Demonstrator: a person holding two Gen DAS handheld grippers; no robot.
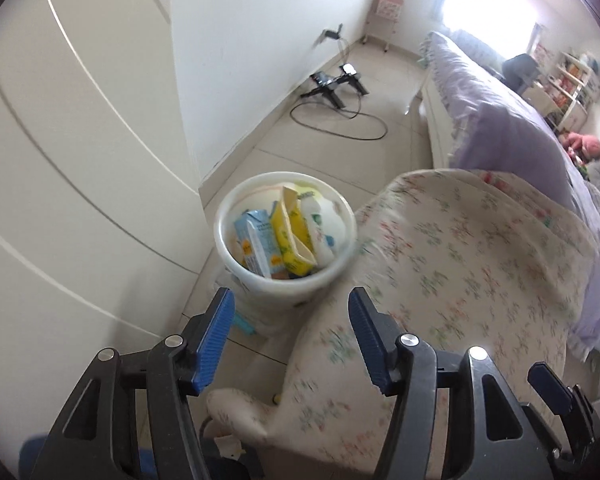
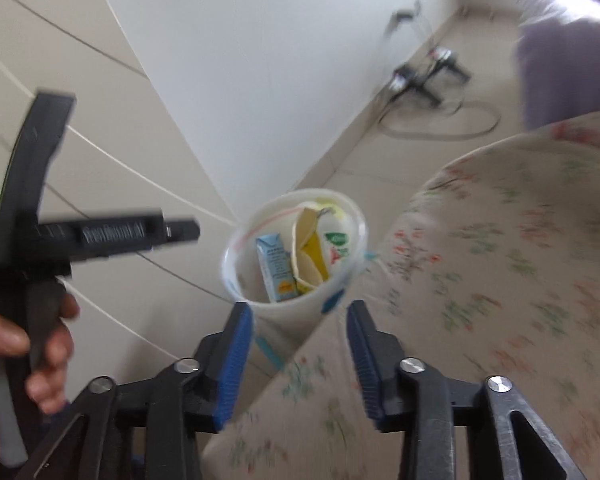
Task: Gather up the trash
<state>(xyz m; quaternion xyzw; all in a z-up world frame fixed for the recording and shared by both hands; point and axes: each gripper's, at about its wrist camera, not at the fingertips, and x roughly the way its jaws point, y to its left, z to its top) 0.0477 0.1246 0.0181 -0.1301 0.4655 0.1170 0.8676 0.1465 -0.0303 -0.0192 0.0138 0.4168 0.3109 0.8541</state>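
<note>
Well, over at nine o'clock in the right wrist view there's the person's hand (image 2: 40, 344) wrapped around the handle of the left gripper (image 1: 291, 312), and in its own camera that claw's blue pads are spread wide with nothing between them. Moving across, dead centre, the white bin (image 1: 236, 268) stands on the tiled floor, tucked between the white cabinet doors at nine o'clock and the floral cushion (image 1: 460, 280) at three o'clock, touching or very nearly touching the fabric. It's already holding a haul: a pale blue carton (image 1: 256, 250), a yellow carton (image 1: 294, 240) and a white pouch (image 1: 324, 228) standing up inside (quite full, by the look of it). The right gripper (image 2: 300, 344) hangs above the near rim at six o'clock, fingers parted and empty too. I'd say collecting is well advanced, perhaps finished; no loose trash shows on the floor or cushion, though motion blur hides the finer detail.
</note>
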